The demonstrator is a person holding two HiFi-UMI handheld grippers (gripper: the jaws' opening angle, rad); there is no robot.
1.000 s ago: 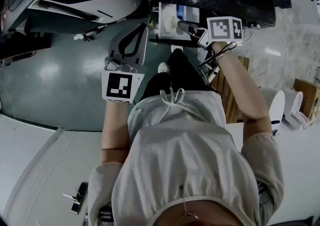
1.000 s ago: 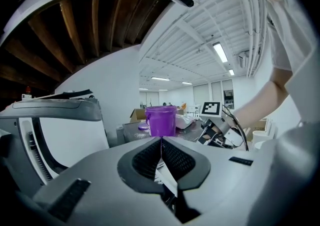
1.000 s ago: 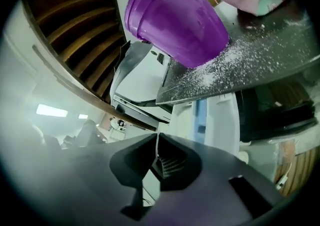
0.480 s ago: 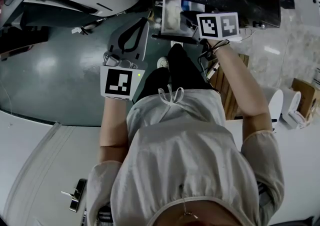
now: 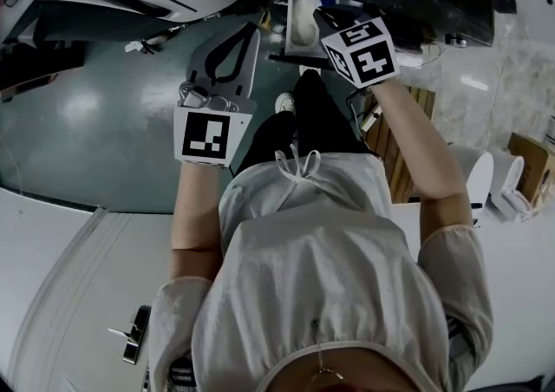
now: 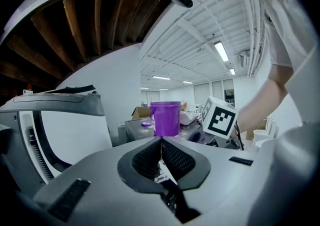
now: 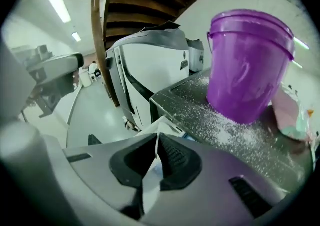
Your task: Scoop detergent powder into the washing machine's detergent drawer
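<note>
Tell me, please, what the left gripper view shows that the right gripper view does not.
Only the left gripper view: a marker cube, a person's arm, and the left gripper, shut and empty. Only the right gripper view: spilled powder on the dark top, and the right gripper shut on a thin white scoop handle. Both: the purple bucket and the white washing machine.

a large open lab or test hall — strip lights on a white ceiling, wooden beams overhead, cardboard box, glossy grey floor.
</note>
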